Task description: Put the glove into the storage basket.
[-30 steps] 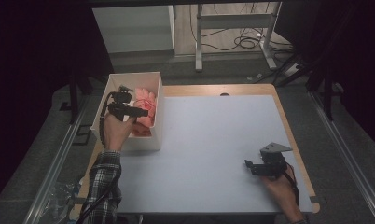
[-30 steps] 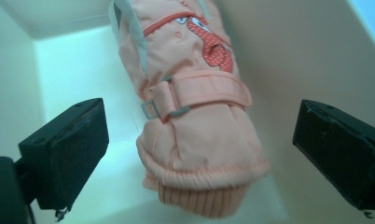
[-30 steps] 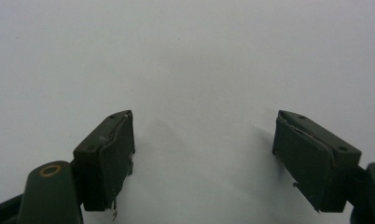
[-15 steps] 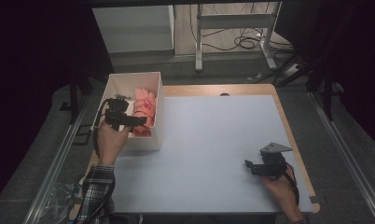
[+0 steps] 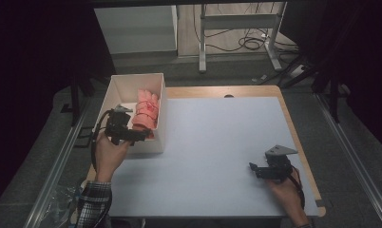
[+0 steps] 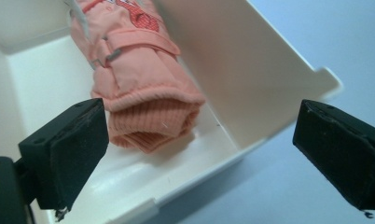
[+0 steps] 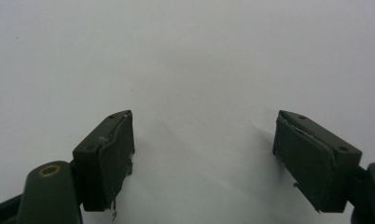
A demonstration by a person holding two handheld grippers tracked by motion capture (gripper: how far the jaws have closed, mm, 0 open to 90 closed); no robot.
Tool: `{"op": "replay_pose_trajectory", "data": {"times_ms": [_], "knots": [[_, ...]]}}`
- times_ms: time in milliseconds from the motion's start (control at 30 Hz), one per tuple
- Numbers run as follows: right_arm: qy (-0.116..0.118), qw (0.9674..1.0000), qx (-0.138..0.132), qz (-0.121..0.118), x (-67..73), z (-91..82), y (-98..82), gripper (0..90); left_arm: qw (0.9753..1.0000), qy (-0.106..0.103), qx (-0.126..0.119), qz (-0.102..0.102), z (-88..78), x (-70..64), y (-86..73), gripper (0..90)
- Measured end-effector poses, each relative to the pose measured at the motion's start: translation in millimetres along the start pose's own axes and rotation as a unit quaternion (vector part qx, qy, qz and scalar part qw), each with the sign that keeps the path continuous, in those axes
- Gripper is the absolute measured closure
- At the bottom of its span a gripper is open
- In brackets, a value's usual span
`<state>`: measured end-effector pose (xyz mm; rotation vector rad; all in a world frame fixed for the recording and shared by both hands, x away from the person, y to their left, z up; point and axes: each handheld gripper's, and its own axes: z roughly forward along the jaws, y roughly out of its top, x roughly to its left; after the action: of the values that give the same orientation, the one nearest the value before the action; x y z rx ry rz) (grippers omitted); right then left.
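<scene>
A white open box (image 5: 158,102) stands at the table's left edge, and a pink padded glove (image 5: 146,109) lies along its right wall. In the left gripper view the glove's ribbed cuff (image 6: 153,123) faces me inside the box (image 6: 251,93). My left gripper (image 5: 138,135) hovers over the box's near end, jaws wide apart with nothing between them (image 6: 220,140). My right gripper (image 5: 252,168) rests low over the white table near its front right, open and empty (image 7: 202,154).
The white tabletop (image 5: 217,142) has a wooden border (image 5: 293,128) along its far and right sides. Metal rails (image 5: 61,161) run beside the table on the dark floor. A desk frame and cables (image 5: 236,28) stand behind the table.
My left gripper has drawn back toward me, from over the glove in the box's middle to the box's near end. The right gripper has stayed put.
</scene>
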<state>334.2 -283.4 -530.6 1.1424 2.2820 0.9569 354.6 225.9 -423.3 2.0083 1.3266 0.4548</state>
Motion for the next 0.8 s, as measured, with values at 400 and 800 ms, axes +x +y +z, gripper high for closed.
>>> {"op": "replay_pose_trajectory", "data": {"times_ms": [400,800], "knots": [[0.0,1.0,0.0,-0.001,-0.1,0.1,0.1,20.8,0.999,-0.035,-0.011,0.028,-5.9,-22.1,-25.1,4.2],[0.0,1.0,-0.001,-0.001,0.0,0.1,0.0,20.8,0.995,-0.069,-0.029,0.066,-8.2,-57.2,-43.3,4.4]]}}
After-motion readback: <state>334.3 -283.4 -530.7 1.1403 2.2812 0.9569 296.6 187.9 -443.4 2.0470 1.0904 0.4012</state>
